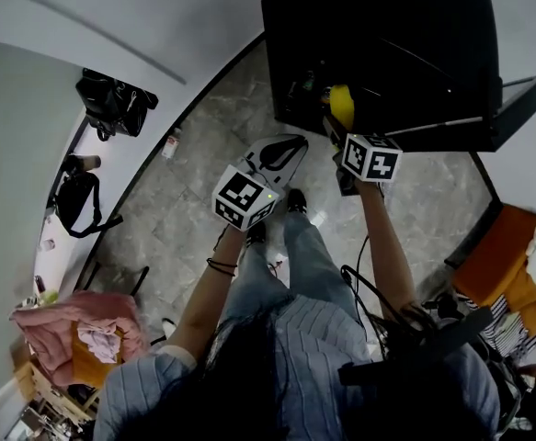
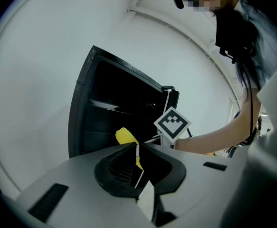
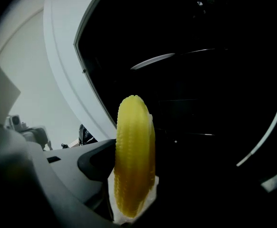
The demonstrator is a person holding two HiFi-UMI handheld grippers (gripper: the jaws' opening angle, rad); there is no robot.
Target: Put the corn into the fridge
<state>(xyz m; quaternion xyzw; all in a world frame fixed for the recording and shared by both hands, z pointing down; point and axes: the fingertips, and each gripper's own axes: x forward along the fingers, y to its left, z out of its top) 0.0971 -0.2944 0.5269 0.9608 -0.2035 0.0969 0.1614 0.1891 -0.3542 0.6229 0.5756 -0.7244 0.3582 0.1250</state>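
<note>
Yellow corn (image 3: 134, 160), pinched by the right hand-held gripper (image 1: 340, 132), faces the fridge (image 1: 387, 44) ahead, not yet placed; left hand-held gripper (image 2: 137, 149) closed, empty.

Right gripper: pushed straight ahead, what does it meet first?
The dark interior of the open black fridge, yellow corn cob leading in the right gripper; no obstacle shows before the shelves; depth unclear.

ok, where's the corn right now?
The corn stands upright in the right gripper, at the mouth of the open black fridge. In the head view that is top centre.
</note>
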